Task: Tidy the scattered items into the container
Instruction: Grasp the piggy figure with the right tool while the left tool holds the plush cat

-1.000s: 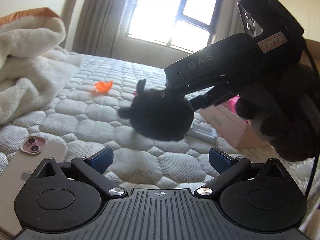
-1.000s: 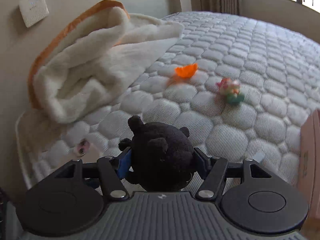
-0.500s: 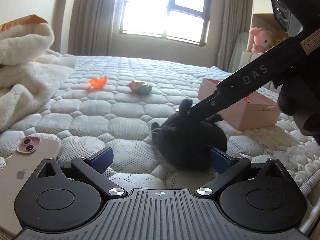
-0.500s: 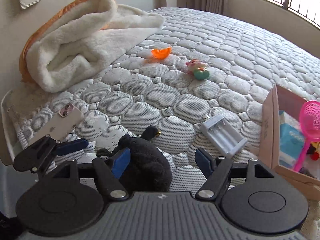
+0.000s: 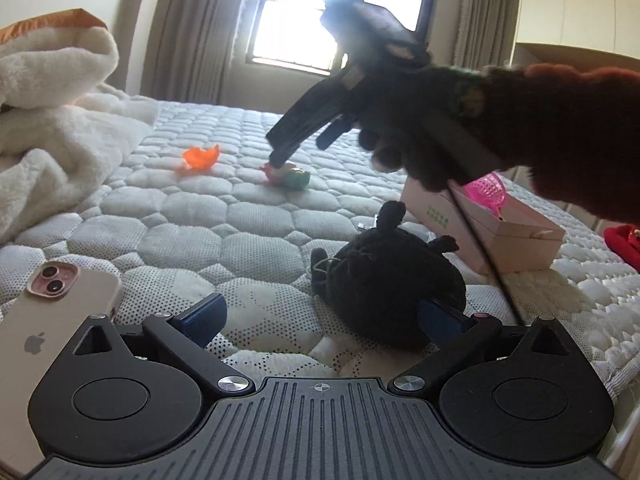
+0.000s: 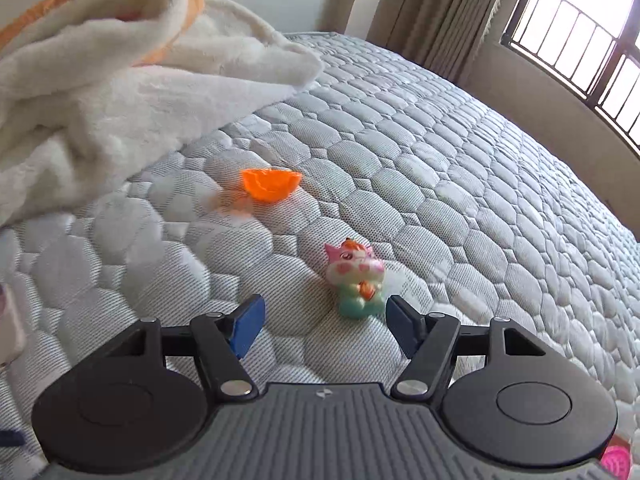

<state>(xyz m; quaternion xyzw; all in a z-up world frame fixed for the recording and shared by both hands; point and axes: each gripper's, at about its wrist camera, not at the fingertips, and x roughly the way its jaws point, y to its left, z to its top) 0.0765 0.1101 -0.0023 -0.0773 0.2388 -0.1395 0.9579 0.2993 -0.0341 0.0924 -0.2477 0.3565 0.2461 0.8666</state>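
Right gripper [image 6: 322,326] dropped black plush [image 5: 388,284], closing empty jaws near cat figurine [image 6: 356,280]; left gripper [image 5: 320,316] open.

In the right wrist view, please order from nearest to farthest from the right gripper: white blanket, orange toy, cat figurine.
From the right gripper, jaws closing:
1. Cat figurine, just ahead, nearer the right finger.
2. Orange toy, farther ahead, left.
3. White blanket, upper left.

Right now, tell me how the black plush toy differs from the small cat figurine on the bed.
The black plush toy is fuzzy and all dark; the cat figurine is smooth, glossy and pastel pink, white and green. The plush is much bulkier. It lies beside the pink box; the figurine lies near the orange piece. Both lie loose on the mattress, outside the box.
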